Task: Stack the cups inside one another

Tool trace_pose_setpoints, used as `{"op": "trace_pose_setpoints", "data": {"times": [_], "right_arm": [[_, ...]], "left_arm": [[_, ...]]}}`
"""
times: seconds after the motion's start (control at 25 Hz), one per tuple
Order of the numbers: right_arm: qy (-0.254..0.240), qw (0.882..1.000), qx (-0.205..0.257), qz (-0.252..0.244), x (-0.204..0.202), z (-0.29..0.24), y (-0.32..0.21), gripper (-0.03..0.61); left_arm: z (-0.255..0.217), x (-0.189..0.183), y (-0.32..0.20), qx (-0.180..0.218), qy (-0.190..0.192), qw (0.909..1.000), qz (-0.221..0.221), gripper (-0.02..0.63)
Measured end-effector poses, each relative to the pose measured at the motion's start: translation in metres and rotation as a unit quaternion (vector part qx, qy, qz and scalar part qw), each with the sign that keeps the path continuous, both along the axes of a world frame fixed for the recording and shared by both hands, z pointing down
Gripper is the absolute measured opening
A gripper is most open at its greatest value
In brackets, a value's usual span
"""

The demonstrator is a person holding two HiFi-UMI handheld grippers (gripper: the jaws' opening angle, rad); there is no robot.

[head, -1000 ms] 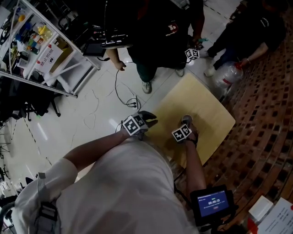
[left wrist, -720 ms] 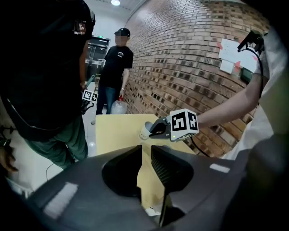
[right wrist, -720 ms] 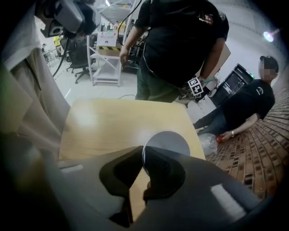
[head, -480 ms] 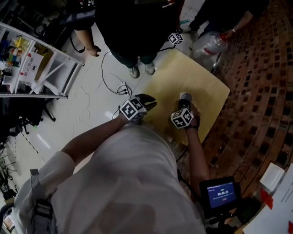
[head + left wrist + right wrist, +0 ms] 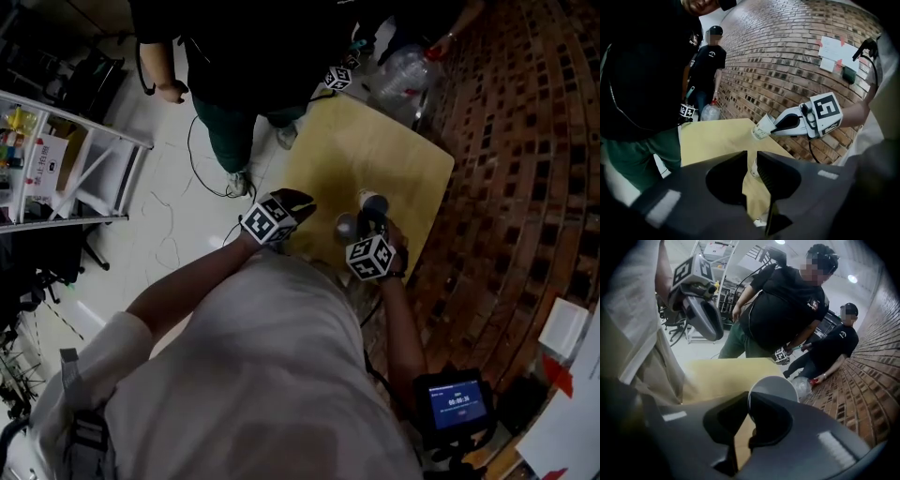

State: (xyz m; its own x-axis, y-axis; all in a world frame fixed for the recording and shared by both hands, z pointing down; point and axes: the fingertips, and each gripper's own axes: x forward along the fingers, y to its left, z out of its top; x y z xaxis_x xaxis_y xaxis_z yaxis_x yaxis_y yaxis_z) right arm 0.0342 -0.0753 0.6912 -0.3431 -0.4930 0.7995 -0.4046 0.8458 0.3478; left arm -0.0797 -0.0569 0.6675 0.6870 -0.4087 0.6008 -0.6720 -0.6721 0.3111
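Observation:
A yellow wooden table (image 5: pixel 394 150) stands by a brick wall. My right gripper (image 5: pixel 370 217) is shut on the rim of a white paper cup (image 5: pixel 372 200) and holds it tilted in the air above the table. That cup (image 5: pixel 763 127) shows at the gripper's tip in the left gripper view, and its mouth (image 5: pixel 774 388) sits beside the jaws of my right gripper (image 5: pixel 749 413). A second cup (image 5: pixel 347 227) stands on the table below; it (image 5: pixel 754 167) shows through the narrow gap of my left gripper (image 5: pixel 751 161). My left gripper (image 5: pixel 298 200) hovers at the table's left edge, slightly open and holding nothing.
A person in black (image 5: pixel 253 56) stands at the table's far side, with another marker cube (image 5: pixel 337 77) beside them. A clear plastic bottle (image 5: pixel 403 70) lies past the far corner, where a second person (image 5: pixel 834 348) crouches. Brick wall (image 5: pixel 506 187) on the right, white shelving (image 5: pixel 84 178) on the left.
My right gripper has risen with the cup, off the table. The second cup now shows beside it. The left gripper has shifted a little along the table's left edge.

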Motion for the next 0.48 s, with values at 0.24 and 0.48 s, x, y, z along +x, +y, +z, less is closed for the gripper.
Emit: {"op": "trace_pose_setpoints", "data": {"times": [0.24, 0.48], "right_arm": [[0.009, 1.000, -0.020, -0.010, 0.012, 0.005, 0.028, 0.014], [0.025, 0.997, -0.060, -0.043, 0.008, 0.025, 0.055, 0.014]], "left_arm": [[0.007, 0.004, 0.004, -0.014, -0.001, 0.9999, 0.008, 0.084], [0.005, 0.001, -0.001, -0.006, -0.005, 1.0000, -0.002, 0.084]]}}
